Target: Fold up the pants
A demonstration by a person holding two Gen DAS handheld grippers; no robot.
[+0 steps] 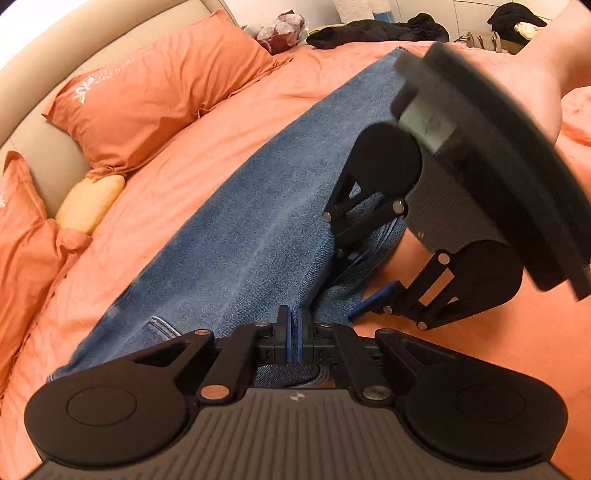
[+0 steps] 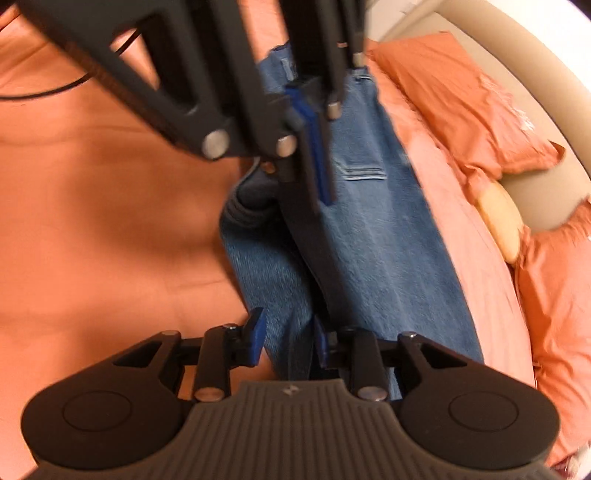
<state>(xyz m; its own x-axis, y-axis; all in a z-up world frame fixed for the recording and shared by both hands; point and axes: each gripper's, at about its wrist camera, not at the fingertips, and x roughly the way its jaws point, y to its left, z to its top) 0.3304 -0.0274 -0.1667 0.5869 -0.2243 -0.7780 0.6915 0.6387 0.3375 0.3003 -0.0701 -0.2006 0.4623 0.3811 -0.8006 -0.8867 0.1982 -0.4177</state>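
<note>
Blue denim pants (image 1: 236,229) lie stretched along an orange bed, folded lengthwise; they also show in the right wrist view (image 2: 388,258). My left gripper (image 1: 294,332) is shut on a fold of the pants near the waist end; it also shows from above in the right wrist view (image 2: 314,147). My right gripper (image 2: 288,336) has its jaws apart with a fold of the denim between them. It also shows in the left wrist view (image 1: 364,284), at the pants' right edge, one blue pad off the cloth.
Orange bedsheet (image 1: 461,332) all around. Orange pillows (image 1: 155,92) and a yellow cushion (image 1: 92,203) lie by the beige headboard (image 1: 48,162). Dark clothes (image 1: 376,29) and bags sit at the far edge. A black cable (image 2: 55,88) lies on the sheet.
</note>
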